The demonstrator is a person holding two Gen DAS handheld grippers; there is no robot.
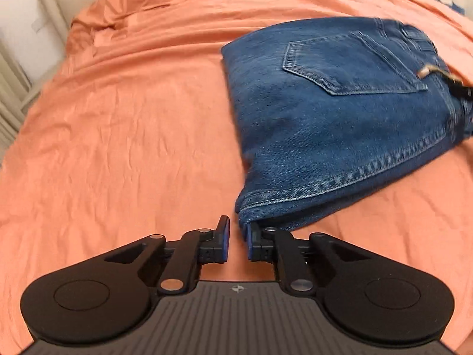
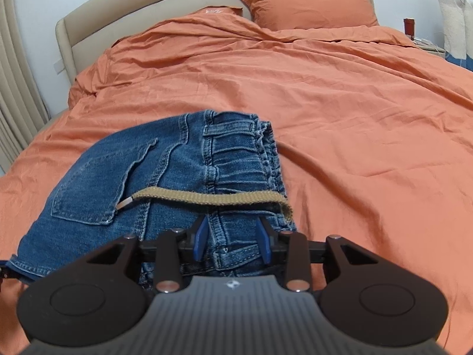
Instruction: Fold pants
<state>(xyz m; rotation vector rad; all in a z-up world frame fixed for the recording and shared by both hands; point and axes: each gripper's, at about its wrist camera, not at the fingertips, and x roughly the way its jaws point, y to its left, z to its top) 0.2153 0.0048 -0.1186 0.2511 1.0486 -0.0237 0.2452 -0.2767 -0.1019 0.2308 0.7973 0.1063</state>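
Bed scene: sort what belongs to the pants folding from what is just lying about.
For the job:
jeans
tan belt
left gripper
right gripper

Lying about:
orange bedspread
pillow
headboard
plush toy

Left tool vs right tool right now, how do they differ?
The left tool is open beside the corner of the jeans, with orange sheet showing between its fingers; the right tool has denim between its fingers at the waistband end. The left gap is narrow, the right wider. Both are open with blue pads, low over the bed.
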